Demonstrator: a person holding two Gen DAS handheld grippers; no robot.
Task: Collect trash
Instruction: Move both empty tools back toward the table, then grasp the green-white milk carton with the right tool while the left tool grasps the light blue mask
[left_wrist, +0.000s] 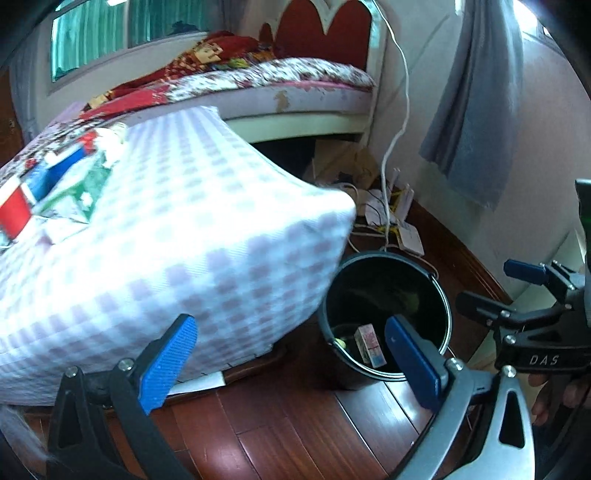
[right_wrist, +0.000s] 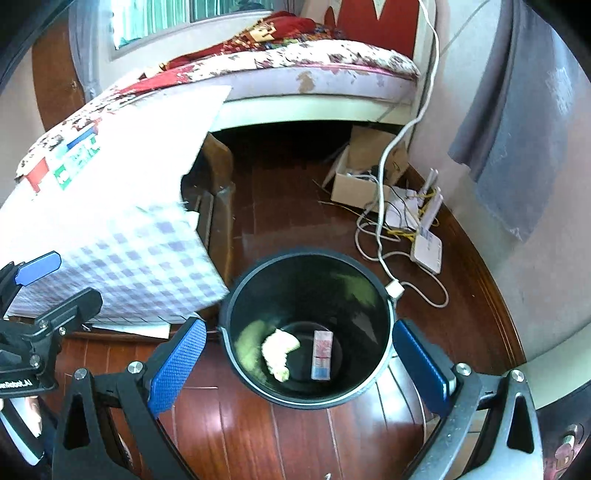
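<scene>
Both tools in my views, above the wood floor (right_wrist: 295, 435) beside the bed (right_wrist: 325, 92).

Left tool (left_wrist: 291, 363): released, jaws spread wide, nothing between the blue pads (left_wrist: 168, 362). No earlier picture to compare, so I log state only.

Right tool (right_wrist: 299, 369): released too, pads well apart either side of the bucket rim as its own camera sees it, touching nothing I can see. From the left wrist view it shows at the right edge (left_wrist: 517, 288), jaws parted, empty.

Black bucket (right_wrist: 236, 295): stands upright on the floor, just beside the corner of the checked cloth (right_wrist: 147, 266) hanging off a low piece of furniture. Inside, on the bottom:
- crumpled pale yellow wad (right_wrist: 279, 352), left of centre;
- small flat carton (right_wrist: 322, 355), red and blue print, lying flat just right of the wad. In the left wrist view the carton (left_wrist: 369, 343) looks propped on edge; I cannot tell which is true.

On the cloth top: a cluster of coloured packets (left_wrist: 48, 192), red, blue and green, blurred.

Behind the bucket: white router (right_wrist: 428, 247) with antennas, tangled white cable (right_wrist: 384, 173), open cardboard box (right_wrist: 362, 173) at the wall. Grey cloth (right_wrist: 517, 129) hangs at right.
</scene>
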